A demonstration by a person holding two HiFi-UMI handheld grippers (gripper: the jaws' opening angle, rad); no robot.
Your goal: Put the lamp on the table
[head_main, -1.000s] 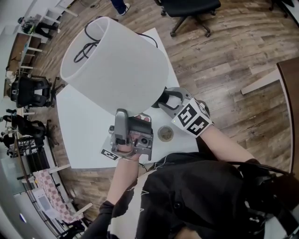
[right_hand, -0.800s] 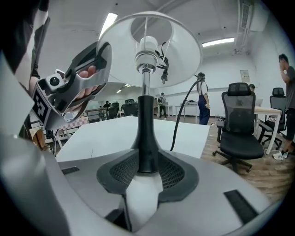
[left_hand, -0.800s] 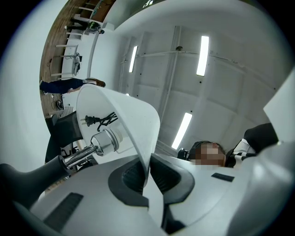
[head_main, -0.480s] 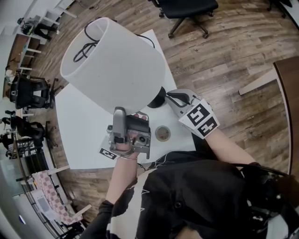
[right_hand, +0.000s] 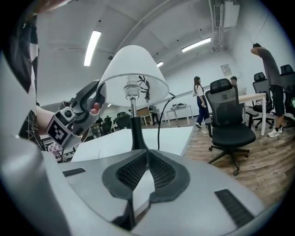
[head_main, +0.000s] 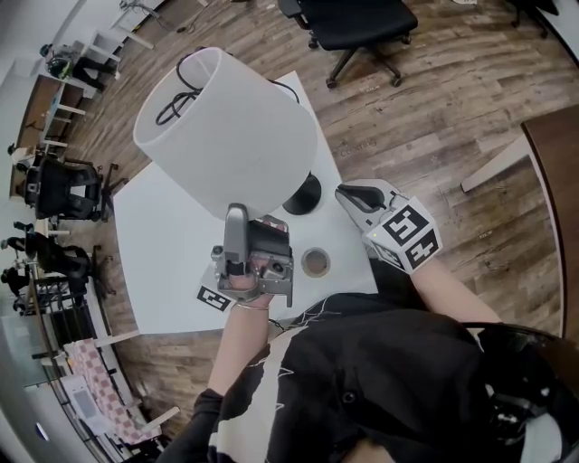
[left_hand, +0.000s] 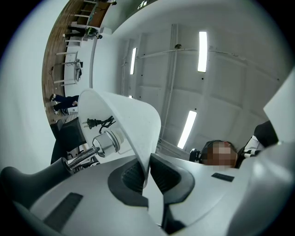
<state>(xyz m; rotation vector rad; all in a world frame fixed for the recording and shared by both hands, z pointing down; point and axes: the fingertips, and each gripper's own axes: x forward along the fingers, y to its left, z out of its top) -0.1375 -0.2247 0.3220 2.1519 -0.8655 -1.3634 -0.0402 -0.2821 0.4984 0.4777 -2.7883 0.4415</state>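
Observation:
The lamp has a wide white shade (head_main: 226,136) and a black base (head_main: 303,194) that appears to rest on the white table (head_main: 163,253) near its right edge. My left gripper (head_main: 240,215) is shut on the shade's lower rim (left_hand: 124,120), with the thin edge pinched between its pads (left_hand: 146,173). The chrome socket (left_hand: 108,140) and the cord's plug (left_hand: 94,123) show inside the shade. My right gripper (head_main: 348,192) hangs just right of the base, clear of it. Its jaws are closing with nothing between them (right_hand: 147,163). The black stem (right_hand: 137,133) rises beyond them.
A small round roll (head_main: 316,261) lies on the table near its front edge. A black office chair (head_main: 357,23) stands on the wood floor beyond the table. More chairs, desks and several people (right_hand: 199,101) are at the room's edges.
My right gripper has let go of the lamp's base, drawn back to the right and closed its jaws. My left gripper keeps its hold on the shade.

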